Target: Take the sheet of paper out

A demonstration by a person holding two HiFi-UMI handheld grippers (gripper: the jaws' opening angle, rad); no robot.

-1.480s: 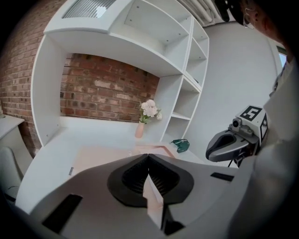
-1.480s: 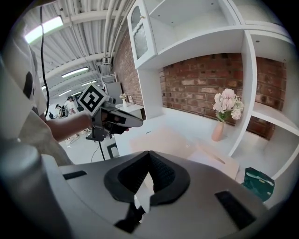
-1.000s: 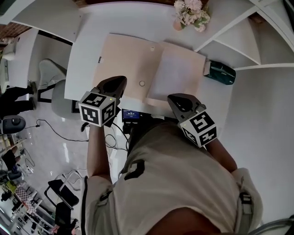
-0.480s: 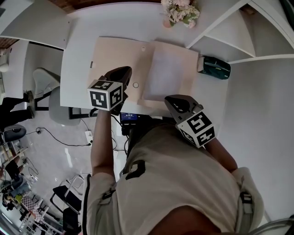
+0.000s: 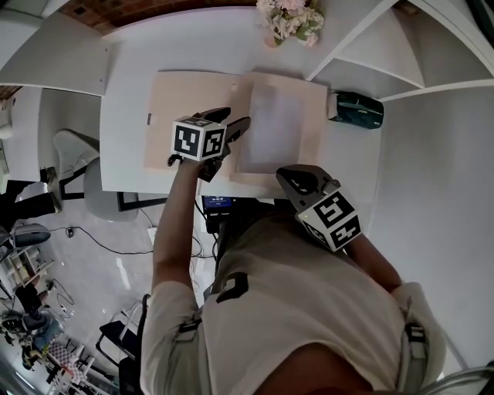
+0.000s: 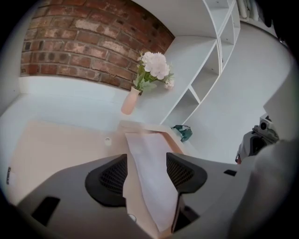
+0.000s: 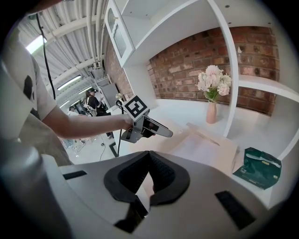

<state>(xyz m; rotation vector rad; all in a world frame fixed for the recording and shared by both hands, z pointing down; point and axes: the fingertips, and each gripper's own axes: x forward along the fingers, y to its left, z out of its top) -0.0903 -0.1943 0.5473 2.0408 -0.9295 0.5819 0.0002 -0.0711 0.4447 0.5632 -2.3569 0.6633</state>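
A beige folder (image 5: 185, 100) lies open on the white table (image 5: 123, 69), and a white sheet of paper (image 5: 278, 127) rests on its right half. My left gripper (image 5: 235, 127) hovers over the folder's middle at the sheet's left edge. Its jaws are opening; in the left gripper view the sheet (image 6: 154, 186) shows in the gap of the left gripper (image 6: 147, 163), and the pads do not press on it. My right gripper (image 5: 292, 176) sits at the folder's near edge, its jaws shut on that edge (image 7: 145, 186).
A pink vase of pale flowers (image 5: 289, 19) stands at the table's far edge. A dark green pack (image 5: 355, 108) lies just right of the folder, under white shelving (image 5: 401, 46). Cables and a chair are on the floor at the left.
My left gripper travelled from the table's near edge forward and right, over the folder to the sheet's left edge, and its jaws came apart. The right gripper stayed put.
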